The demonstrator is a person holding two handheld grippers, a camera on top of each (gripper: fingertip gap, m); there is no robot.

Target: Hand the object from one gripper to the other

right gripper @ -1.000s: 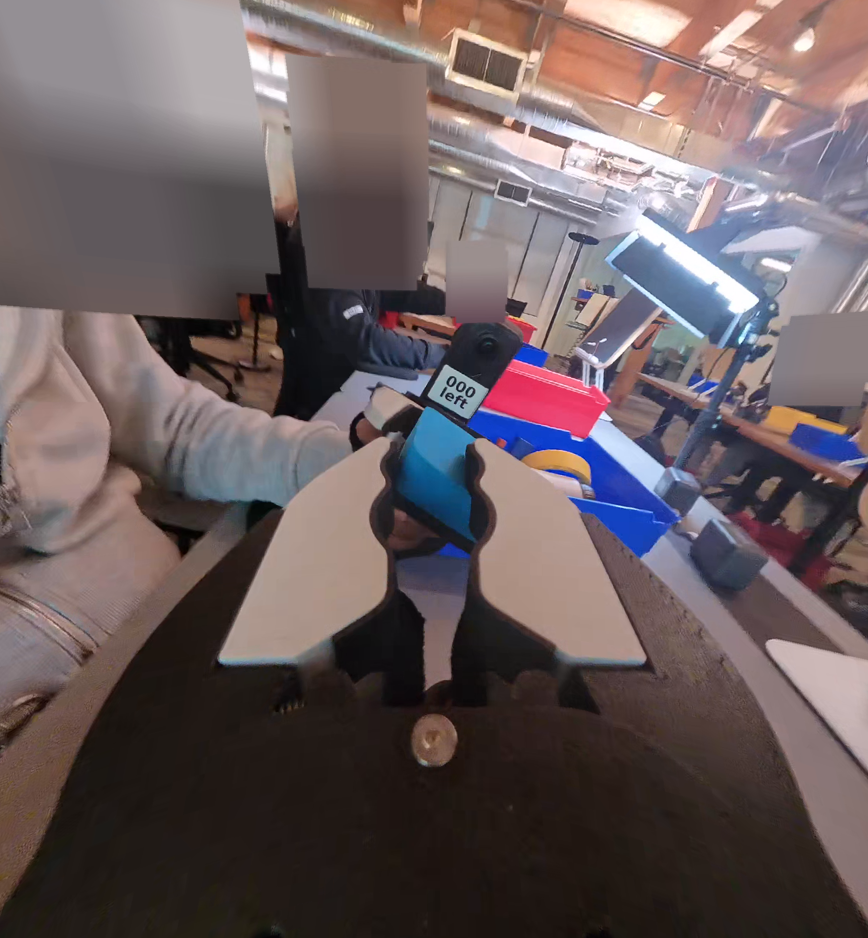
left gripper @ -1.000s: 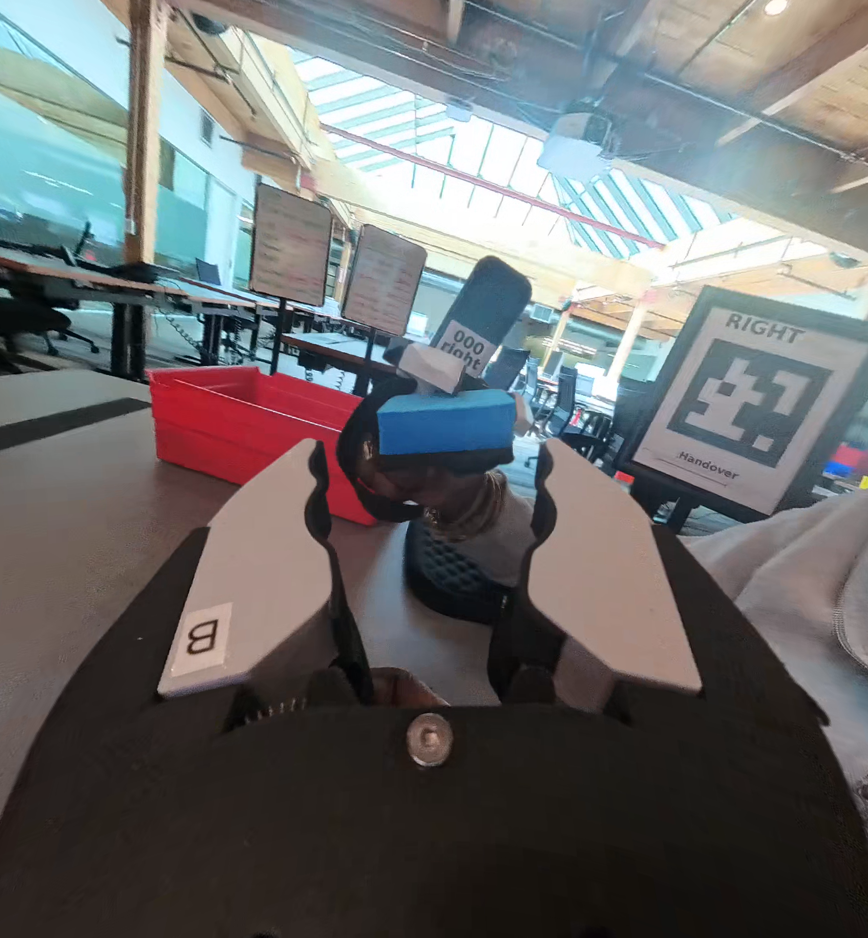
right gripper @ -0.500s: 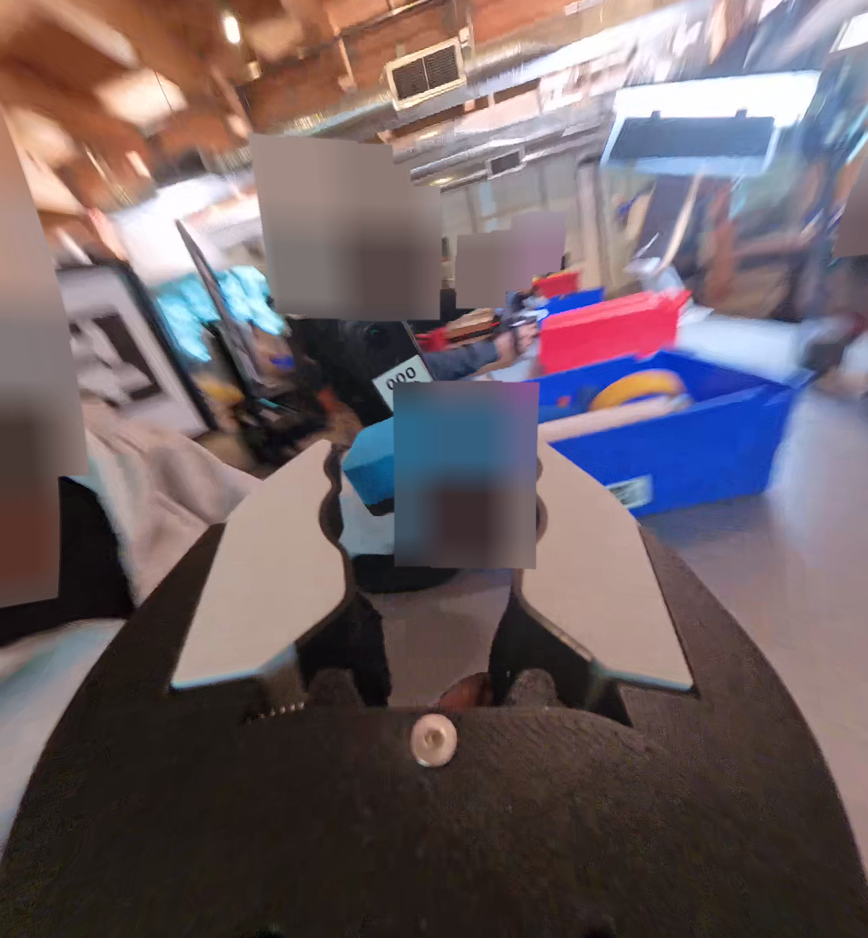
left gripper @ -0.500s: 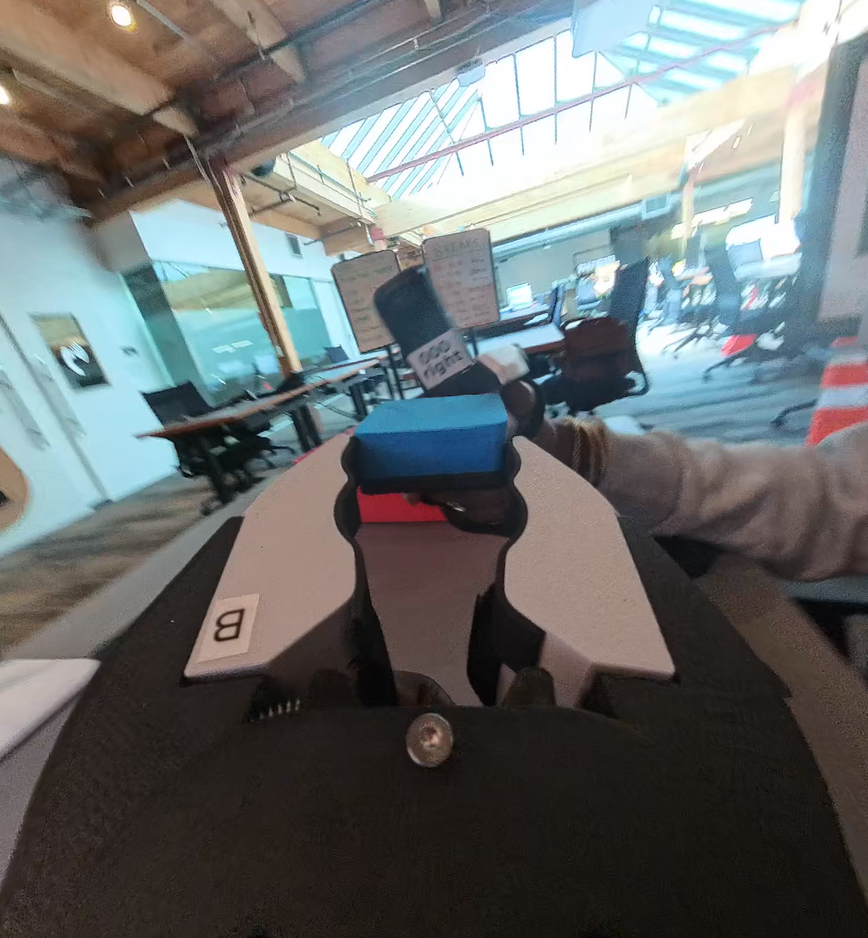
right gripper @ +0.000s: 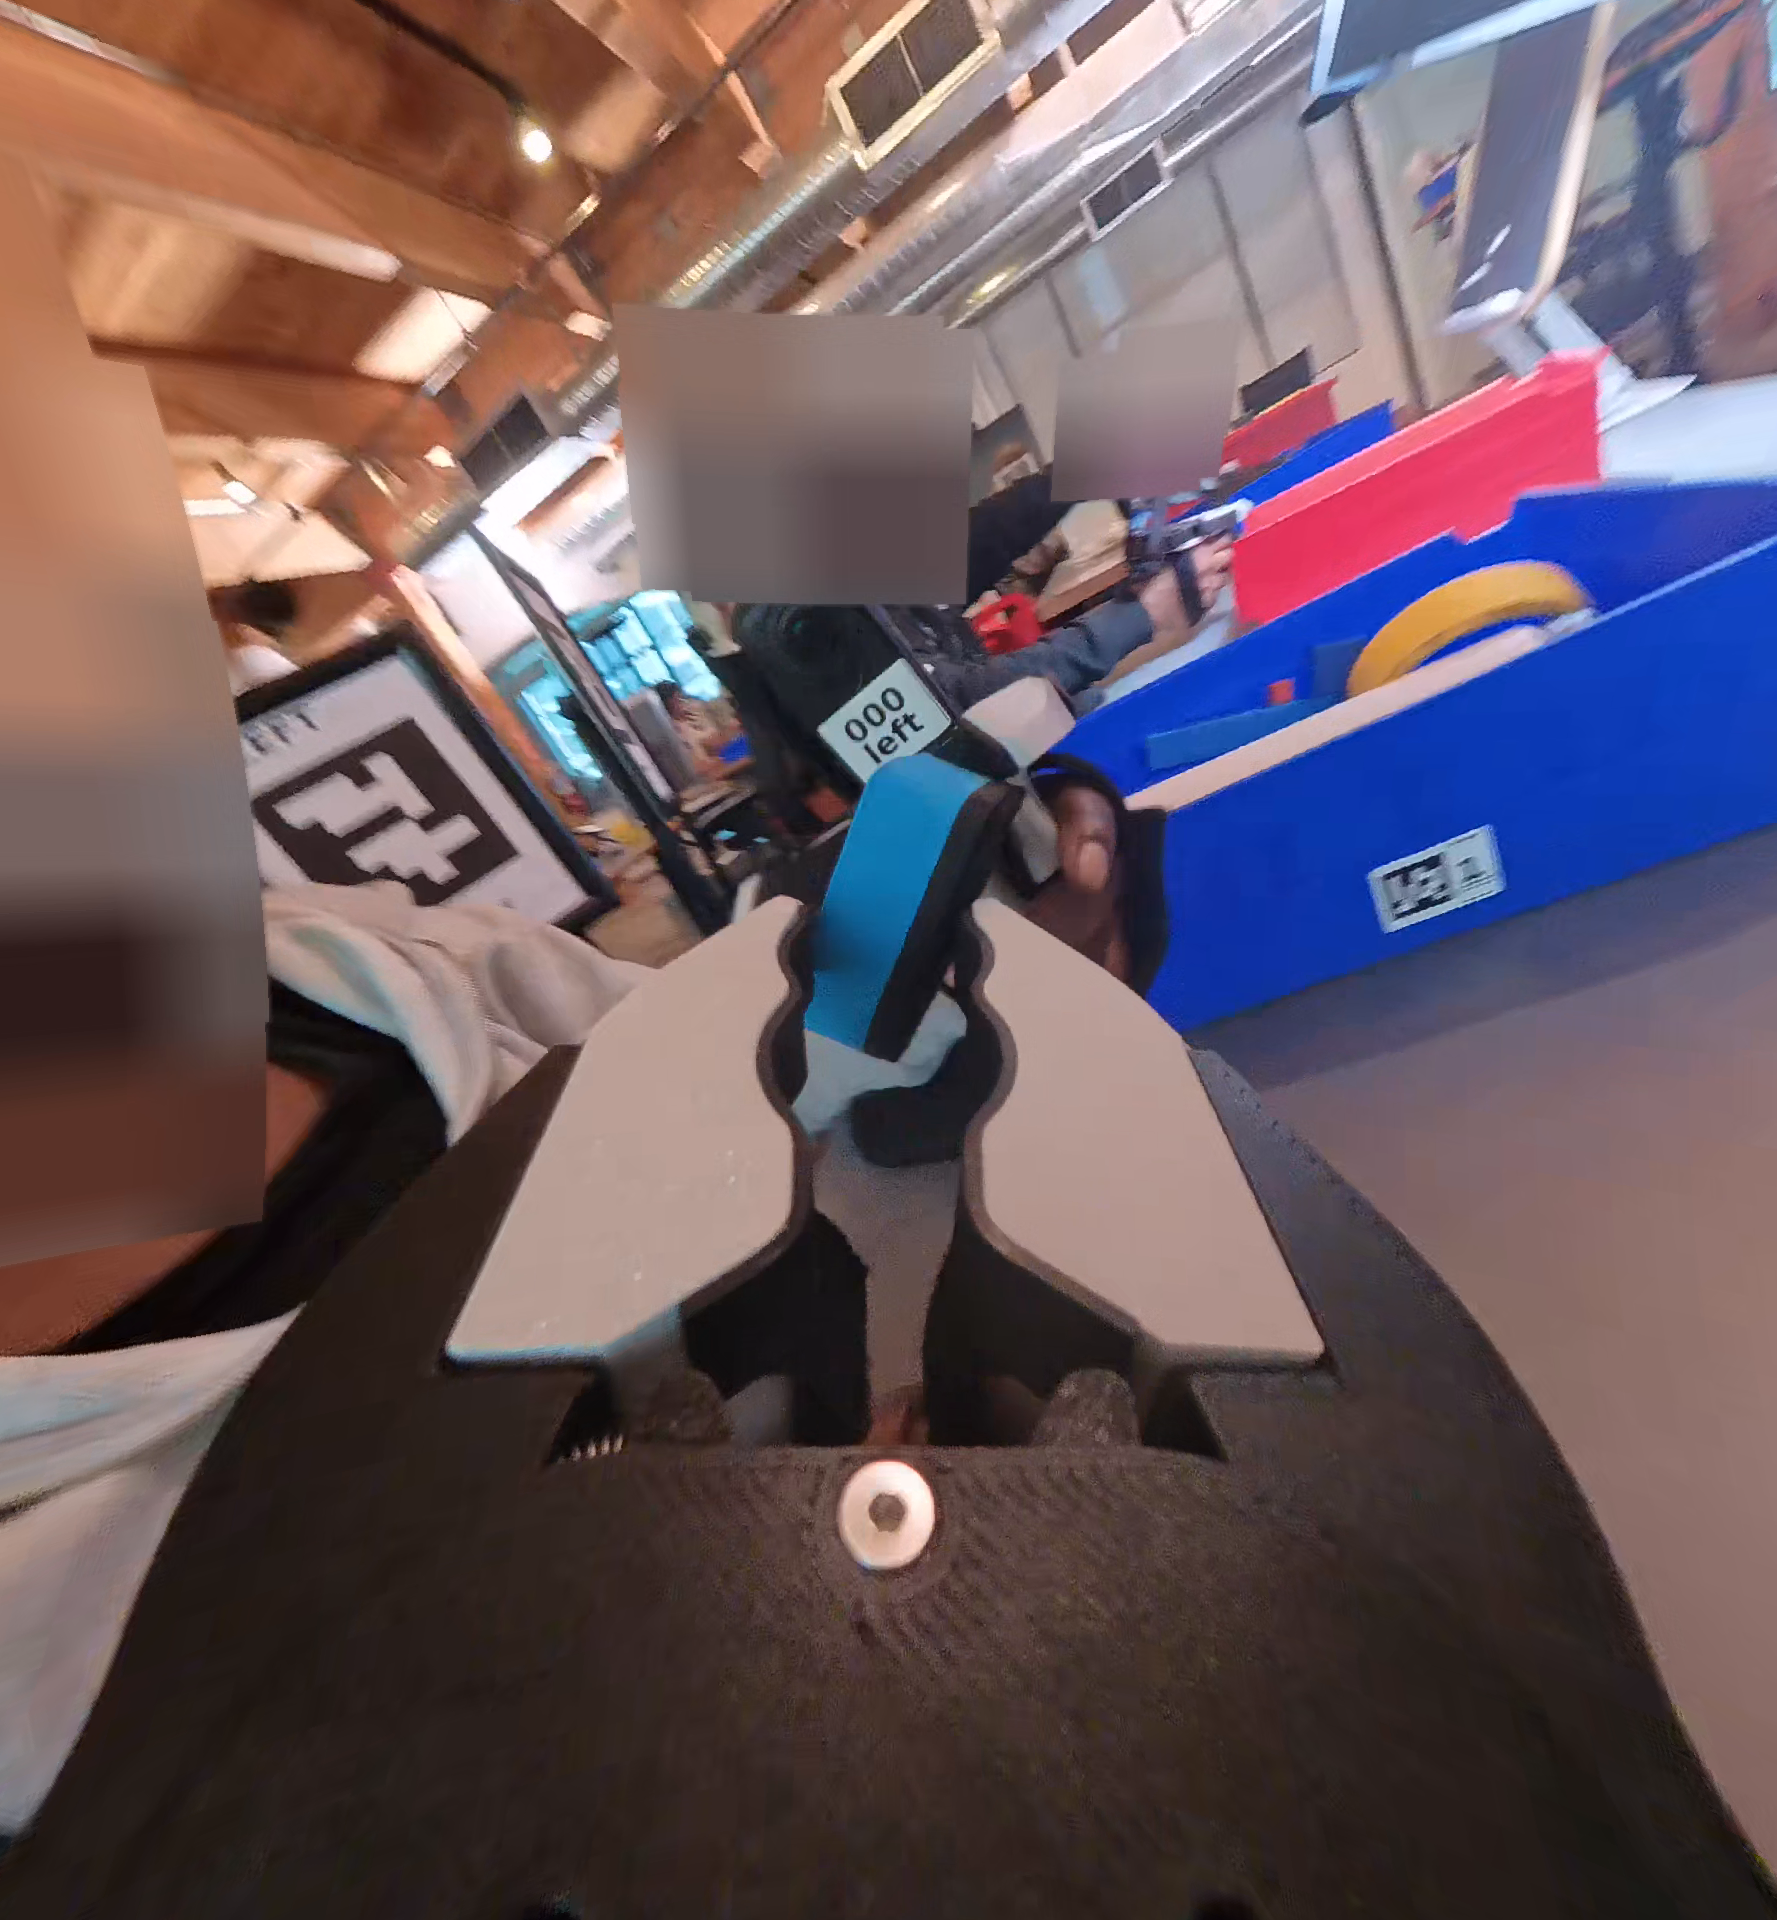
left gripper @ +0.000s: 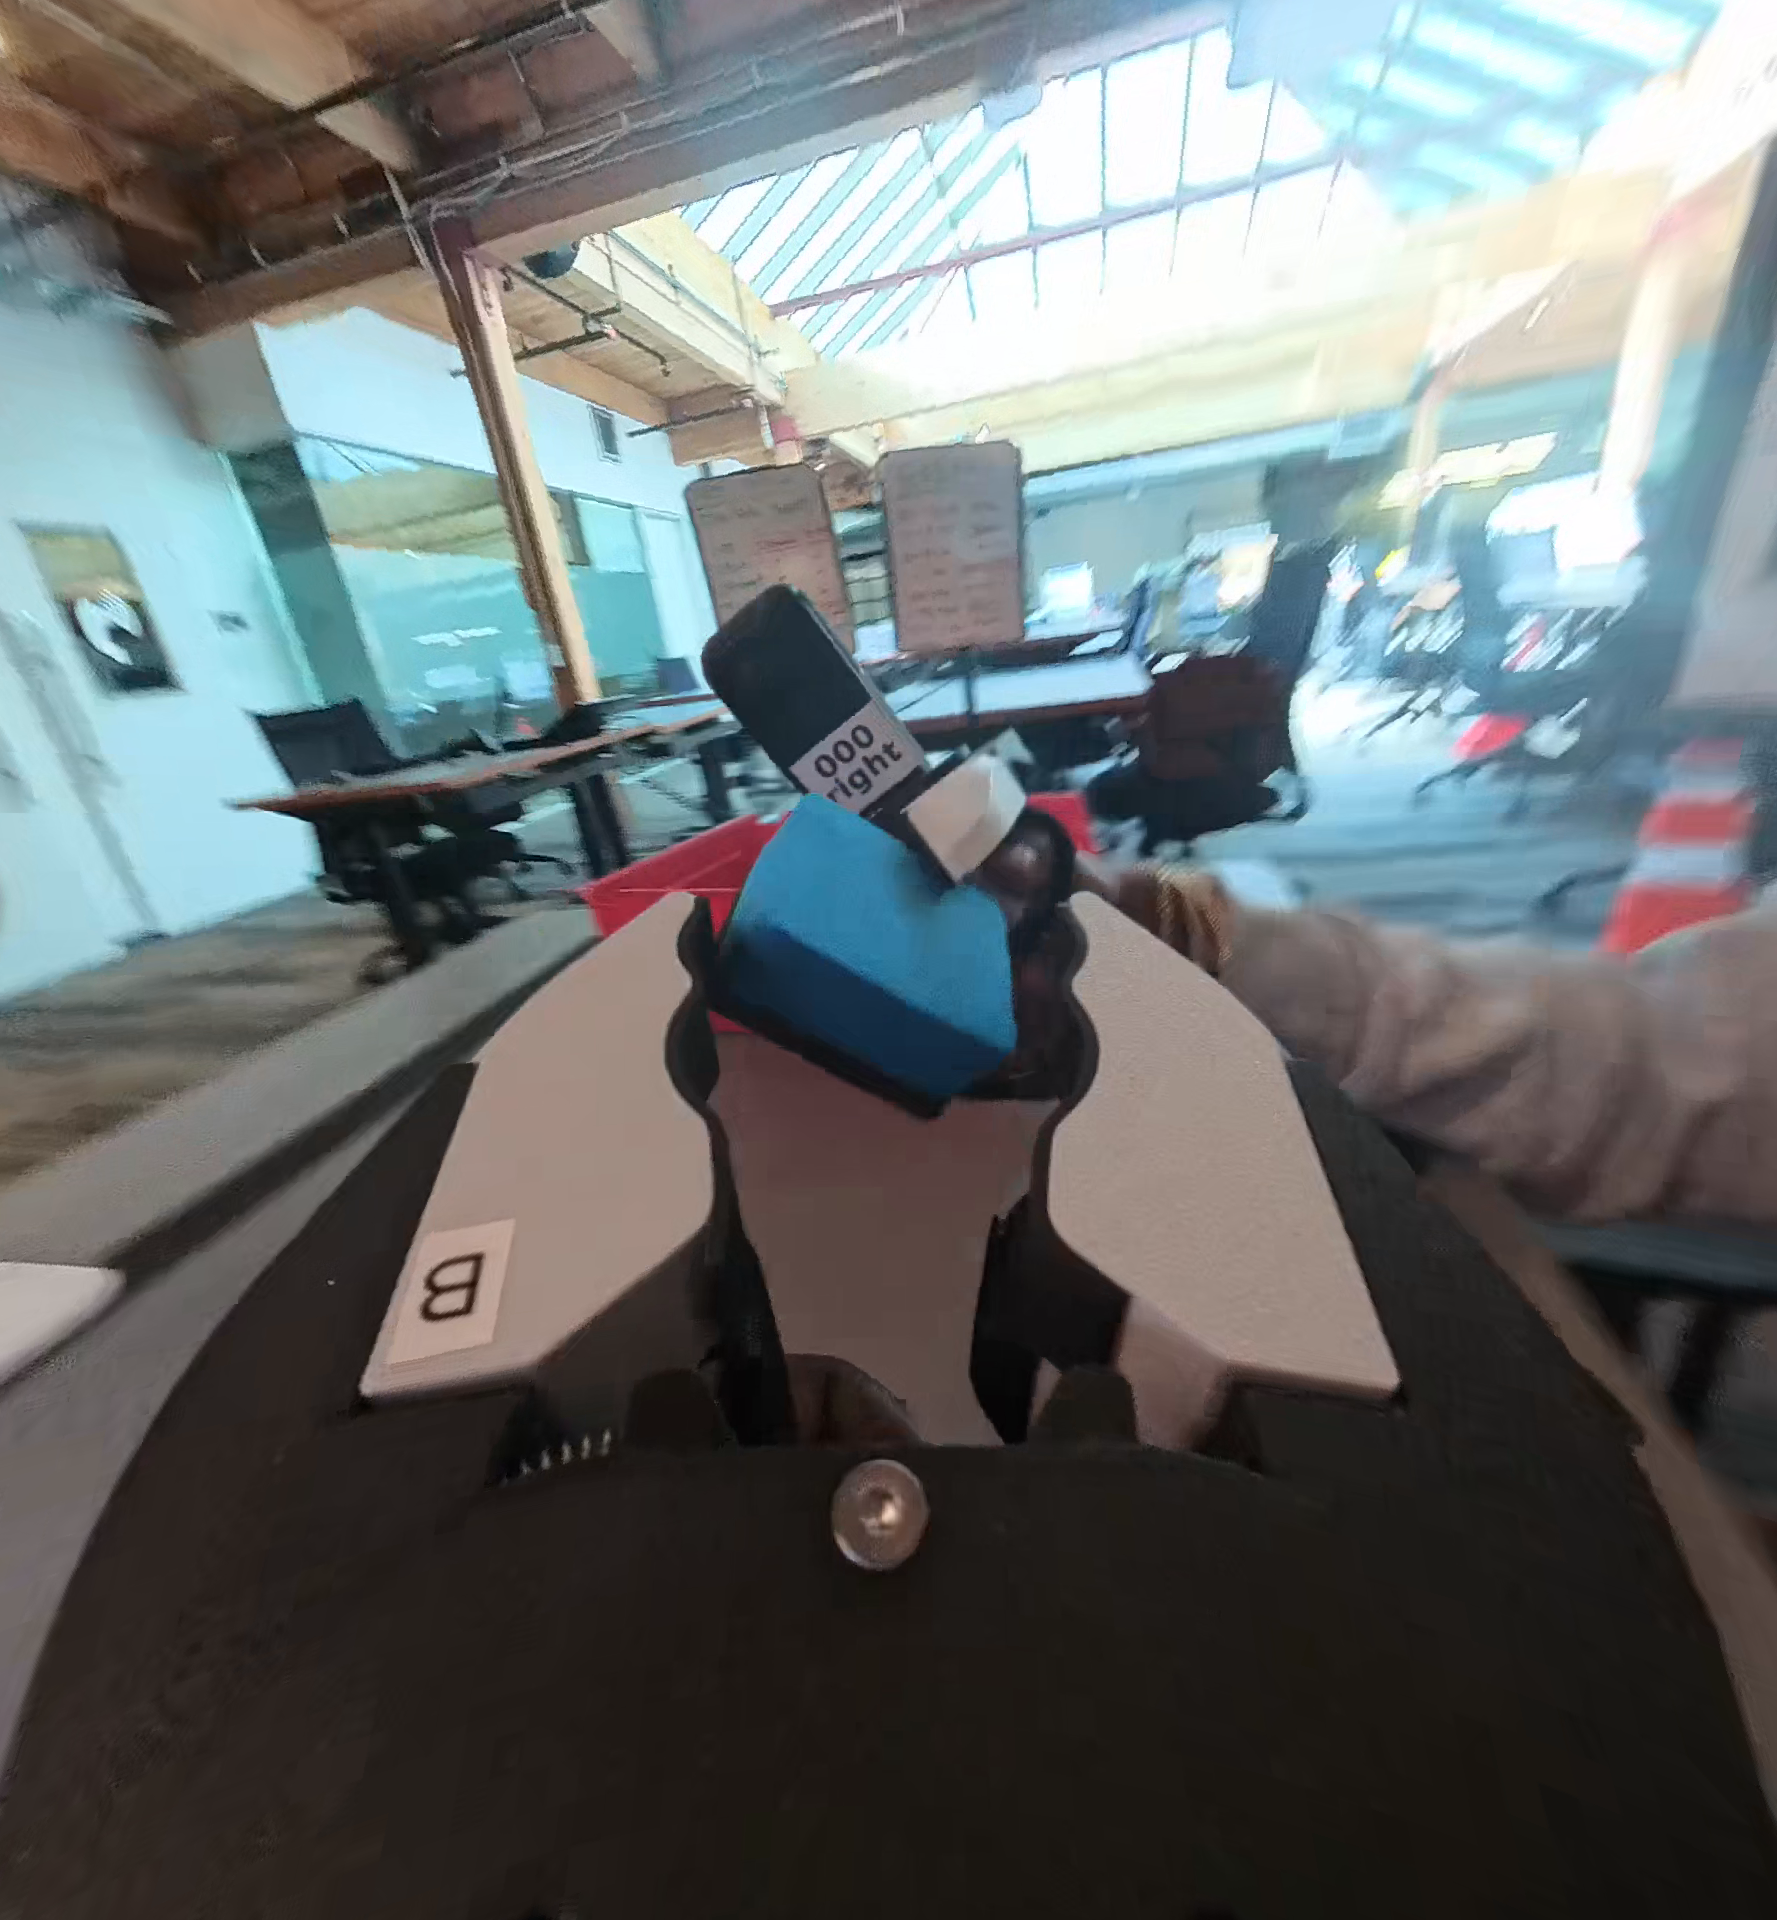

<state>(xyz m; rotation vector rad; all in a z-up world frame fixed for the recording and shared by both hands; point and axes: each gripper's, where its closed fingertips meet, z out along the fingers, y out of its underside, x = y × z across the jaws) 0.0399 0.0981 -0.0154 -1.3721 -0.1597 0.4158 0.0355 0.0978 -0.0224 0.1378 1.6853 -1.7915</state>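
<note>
Closest to you, your right gripper (right gripper: pixel 889 935) is clenched on the blue block (right gripper: pixel 884 883). Its grey fingers (right gripper: pixel 676 1143) press the block's two broad faces, and you see it edge-on, tilted, with a black layer on one side. The block looks like soft foam with squared corners.

From the other side, your left gripper (left gripper: pixel 884 935) has the same block between its fingertips, held in the air and turned corner-forward. Its left finger (left gripper: pixel 572 1122) touches the block's edge. On the right a dark part hides the contact, so you cannot tell whether that grip is closed or slack.

Just past the block, the black camera body (left gripper: pixel 801 707) of the opposite gripper rises at a slant, and your pale fleece sleeve (left gripper: pixel 1486 1039) reaches in from the right.

To your right the matte grey table (right gripper: pixel 1486 1143) lies bare up to a blue plastic bin (right gripper: pixel 1590 790). In it are a yellow tape roll (right gripper: pixel 1466 613), blue scraps and a pale piece. A red bin (right gripper: pixel 1414 488) stands behind it, touching or nearly so. A black-framed marker board (right gripper: pixel 385 800) stands to the left.
</note>
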